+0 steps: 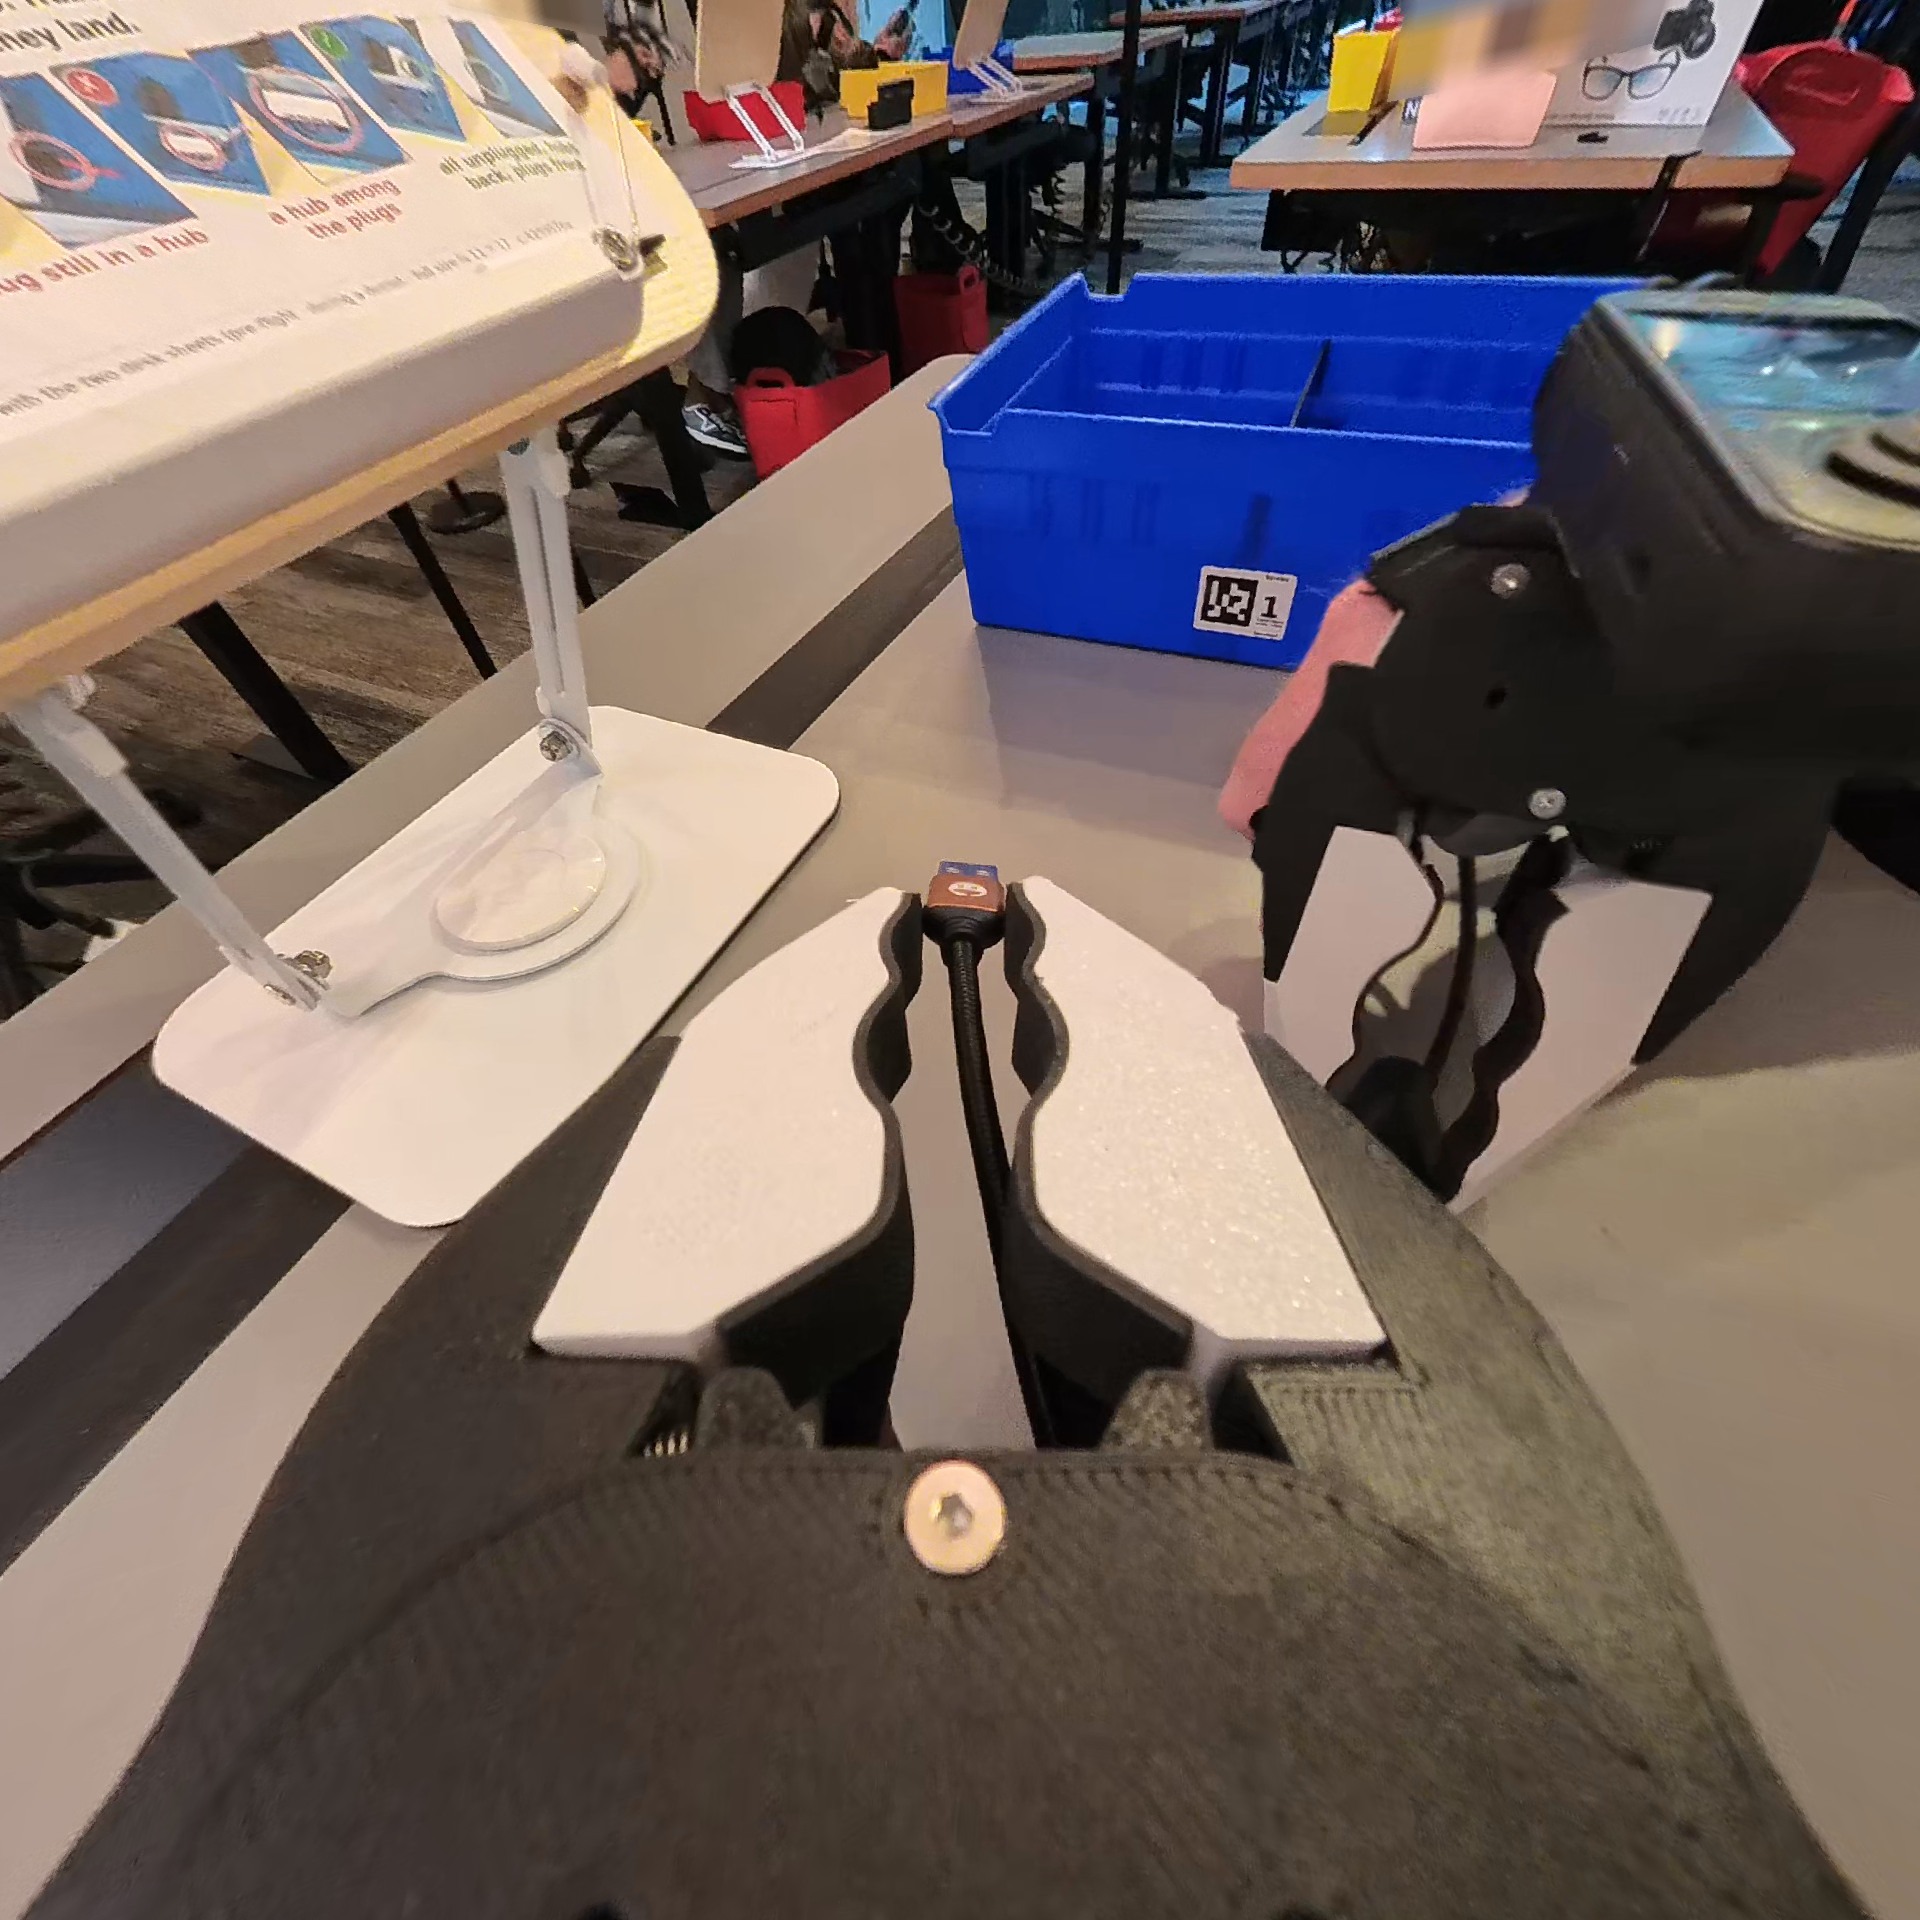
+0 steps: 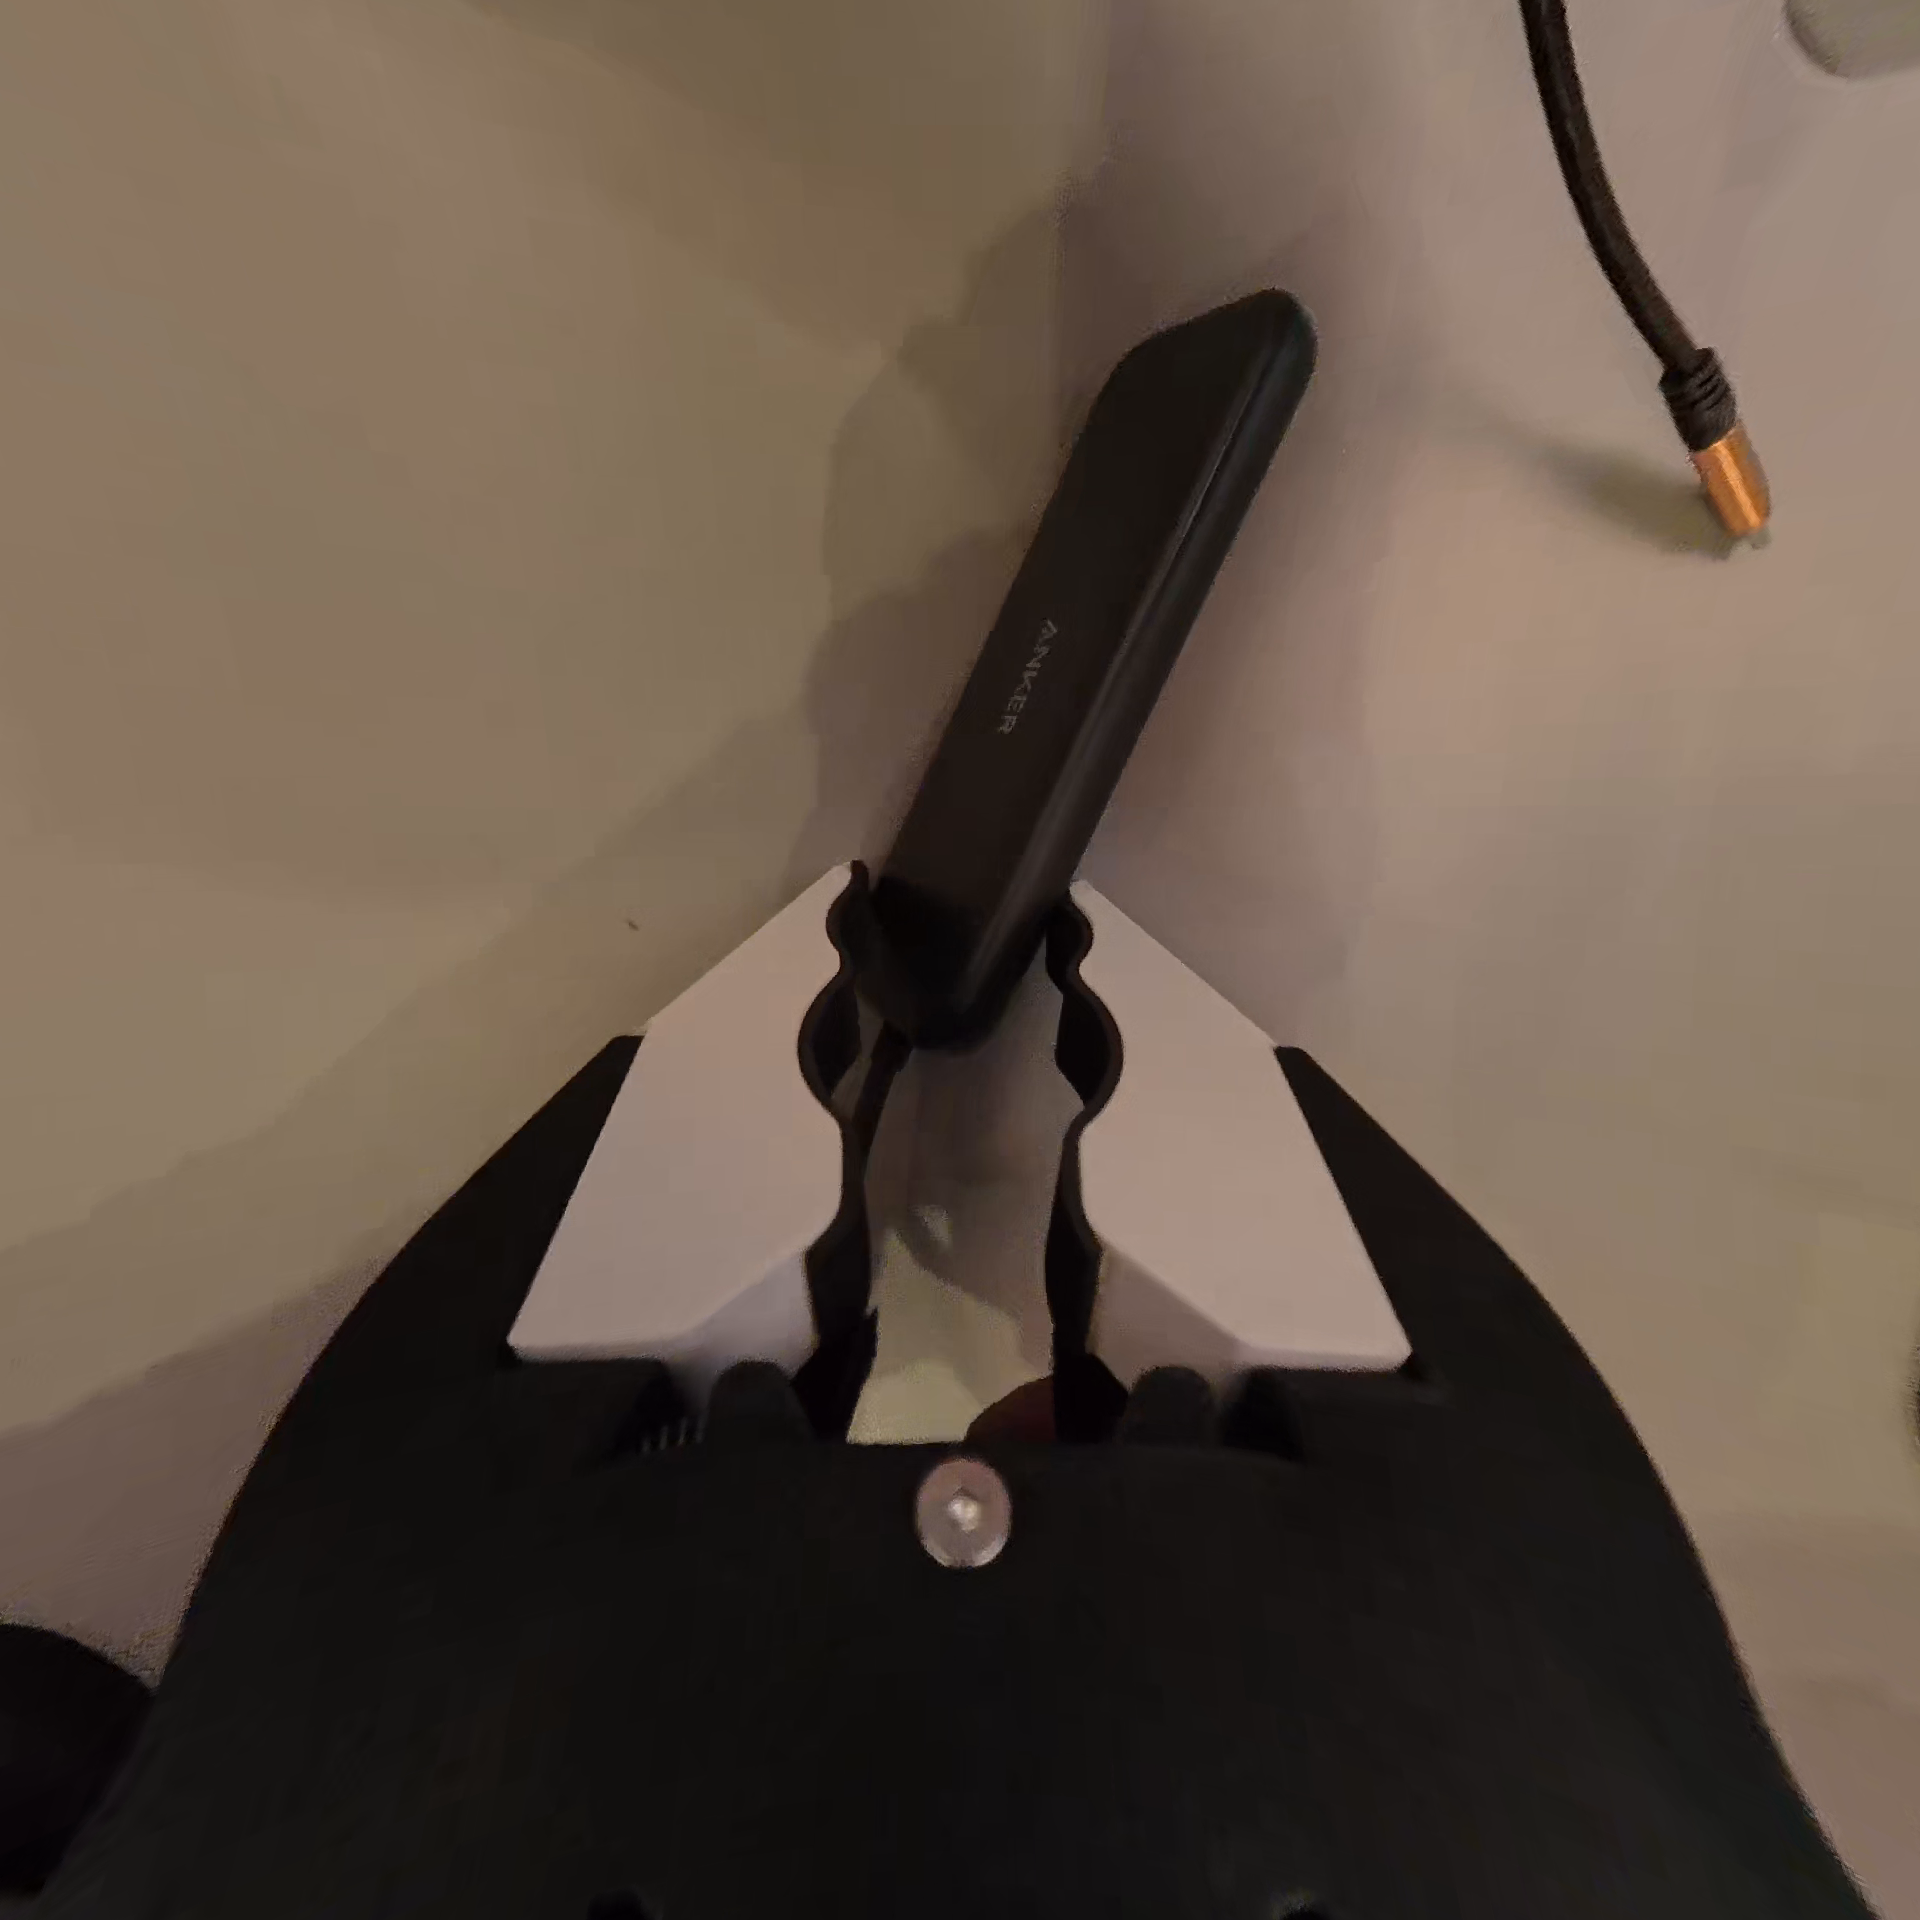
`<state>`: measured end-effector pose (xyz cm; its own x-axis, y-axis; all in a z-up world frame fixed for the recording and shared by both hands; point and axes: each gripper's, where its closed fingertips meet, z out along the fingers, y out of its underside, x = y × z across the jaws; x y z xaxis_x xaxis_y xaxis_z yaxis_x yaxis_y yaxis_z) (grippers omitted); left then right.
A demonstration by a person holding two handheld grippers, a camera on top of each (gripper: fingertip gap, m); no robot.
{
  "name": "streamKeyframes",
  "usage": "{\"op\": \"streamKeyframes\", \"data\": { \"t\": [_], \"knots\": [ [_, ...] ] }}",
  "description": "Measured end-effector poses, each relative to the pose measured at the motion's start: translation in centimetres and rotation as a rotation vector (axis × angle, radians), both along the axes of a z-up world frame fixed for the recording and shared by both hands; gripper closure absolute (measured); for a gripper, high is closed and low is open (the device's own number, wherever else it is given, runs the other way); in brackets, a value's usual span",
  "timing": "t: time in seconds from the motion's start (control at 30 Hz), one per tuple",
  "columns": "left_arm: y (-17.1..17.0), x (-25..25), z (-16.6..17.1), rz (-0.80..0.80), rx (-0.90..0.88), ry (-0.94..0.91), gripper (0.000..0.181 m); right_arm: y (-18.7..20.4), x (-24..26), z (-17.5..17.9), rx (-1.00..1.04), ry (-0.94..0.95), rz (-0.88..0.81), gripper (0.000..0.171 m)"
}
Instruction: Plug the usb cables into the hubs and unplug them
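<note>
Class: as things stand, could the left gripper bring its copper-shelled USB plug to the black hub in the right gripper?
Probably yes. The left gripper grips the copper-shelled USB plug, tip forward; bare grey table separates it from the right gripper clamping the black hub. Its ports aren't visible.

Grey worktop (image 1: 1039, 727) in a workroom; rows of desks (image 1: 1507, 156) behind, dark floor (image 1: 312, 582), red bags (image 1: 810, 405) beneath.

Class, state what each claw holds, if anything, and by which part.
Left claw: the USB cable, gripped at its copper plug housing. Right claw: the black hub, gripped at its near end.
</note>
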<state>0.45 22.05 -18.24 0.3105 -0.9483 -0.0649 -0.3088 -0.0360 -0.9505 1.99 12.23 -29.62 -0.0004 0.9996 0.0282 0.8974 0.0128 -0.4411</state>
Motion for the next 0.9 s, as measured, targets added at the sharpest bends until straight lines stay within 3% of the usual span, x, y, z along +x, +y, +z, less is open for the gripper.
{"op": "streamKeyframes", "data": {
  "t": [0.2,0.47,0.63,0.67,0.73,0.9],
  "knots": [
    [0.4,-0.5,0.3,0.014,0.003,-0.012,0.166,0.5,-0.3,0.2,0.076,-0.018,-0.015,0.129],
    [0.7,-0.9,0.5,0.029,0.006,-0.017,0.166,0.8,-0.9,0.3,0.155,-0.039,-0.012,0.134],
    [0.9,-1.2,0.4,0.037,0.015,-0.008,0.166,0.4,-1.1,0.5,0.080,0.019,-0.013,0.137],
    [1.0,-1.2,0.4,0.037,0.017,-0.004,0.166,0.2,-1.2,0.8,0.045,0.053,-0.016,0.139],
    [0.9,-1.2,0.4,0.034,0.018,-0.003,0.166,-0.3,-1.7,1.9,-0.038,0.147,-0.020,0.162],
    [0.8,-1.0,0.2,0.030,0.019,0.005,0.166,0.2,-0.8,1.6,-0.041,0.152,-0.026,0.162]
  ]
}}
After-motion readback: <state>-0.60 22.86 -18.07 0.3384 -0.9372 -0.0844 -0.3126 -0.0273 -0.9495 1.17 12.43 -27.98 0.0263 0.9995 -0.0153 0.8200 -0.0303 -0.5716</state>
